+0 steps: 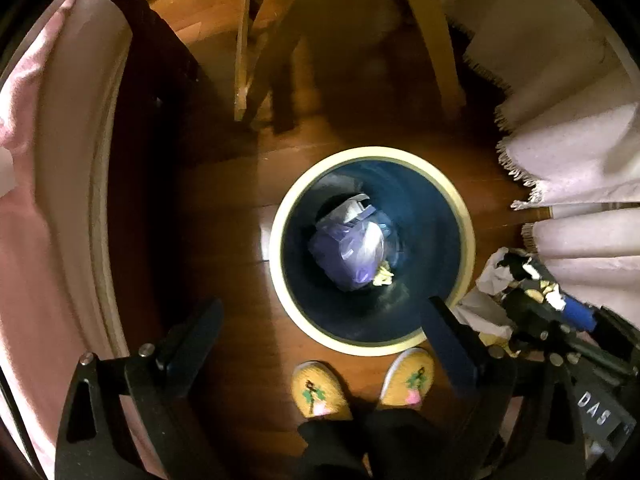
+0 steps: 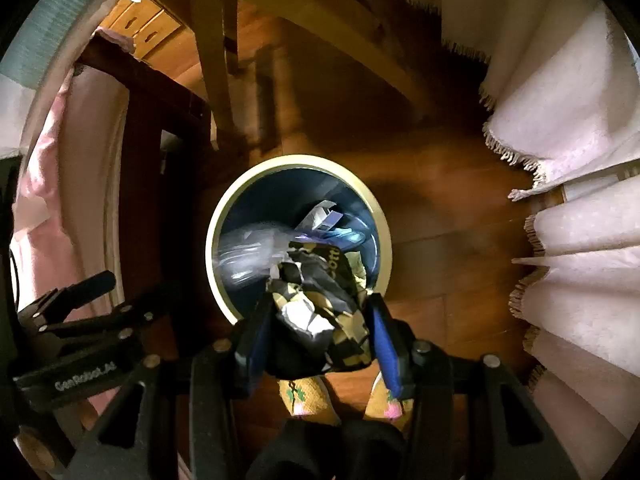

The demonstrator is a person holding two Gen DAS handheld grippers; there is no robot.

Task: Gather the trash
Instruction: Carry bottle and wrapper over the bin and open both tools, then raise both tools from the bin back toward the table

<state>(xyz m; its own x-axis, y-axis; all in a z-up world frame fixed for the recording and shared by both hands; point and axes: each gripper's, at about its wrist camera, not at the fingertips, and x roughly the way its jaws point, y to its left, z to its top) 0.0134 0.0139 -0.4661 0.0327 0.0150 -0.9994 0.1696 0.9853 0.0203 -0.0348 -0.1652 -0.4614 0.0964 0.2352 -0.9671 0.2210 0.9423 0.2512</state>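
Down by the floor now, both grippers pointing into the round bin point(image 1: 460, 208), cream rim and blue inside, sitting just above centre-right in the left wrist view. The left gripper point(image 1: 324, 320) stands spread wide with nothing between its fingers, one finger at lower left, the other at lower right crossing the bin's near rim. In the bottom of the bin lies a clear plastic bag point(image 1: 352, 248) with scraps beside it; in the right wrist view a blurred clear shape sits at the left of the bin's mouth, and I can't say whether that is the bag itself. The right gripper point(image 2: 316, 332) is clamped on a crumpled wad of paper point(image 2: 316, 312), black, white and tan, squeezed between the blue pads. Here's what matters: in the right wrist view the wad overlaps the lower edge of the bin's opening, with the mouth lying up-frame from the fingertips, so from here it looks to be over or just short of the near rim. In the left wrist view that same wad sits at right, outside the rim. I'd say the right hand is next to let go, perhaps after a small nudge forward. The person's yellow slippers point(image 1: 320, 392) stand just below the bin.
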